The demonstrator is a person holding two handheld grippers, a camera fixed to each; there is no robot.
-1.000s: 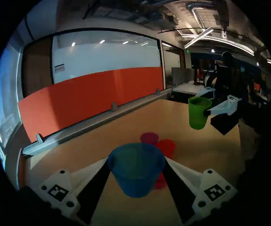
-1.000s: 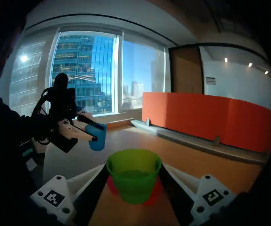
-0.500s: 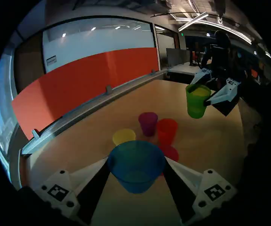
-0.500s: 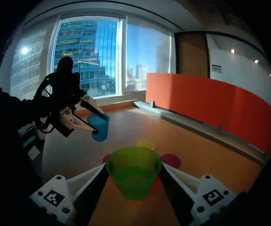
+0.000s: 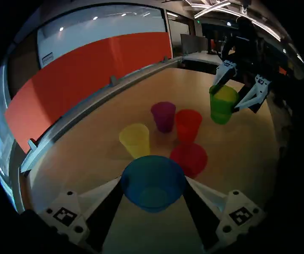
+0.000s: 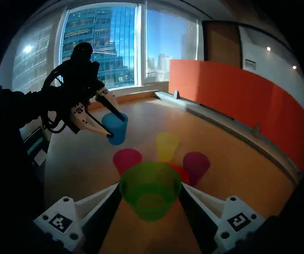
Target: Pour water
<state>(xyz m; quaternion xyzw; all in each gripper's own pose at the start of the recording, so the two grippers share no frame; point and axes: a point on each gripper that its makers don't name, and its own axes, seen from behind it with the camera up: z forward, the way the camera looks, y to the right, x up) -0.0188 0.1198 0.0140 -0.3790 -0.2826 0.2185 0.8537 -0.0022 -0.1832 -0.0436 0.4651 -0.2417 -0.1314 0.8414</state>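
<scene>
Left gripper [image 5: 153, 182] jaws pinching the blue cup [image 5: 153, 192] mid-wall, aloft over the surface [image 5: 245, 152]; right gripper [image 6: 150, 189] jaws pinching the green cup [image 6: 150, 201] likewise; looks like light, thin plastic, likely squashy; hold gently, below the rim.
</scene>
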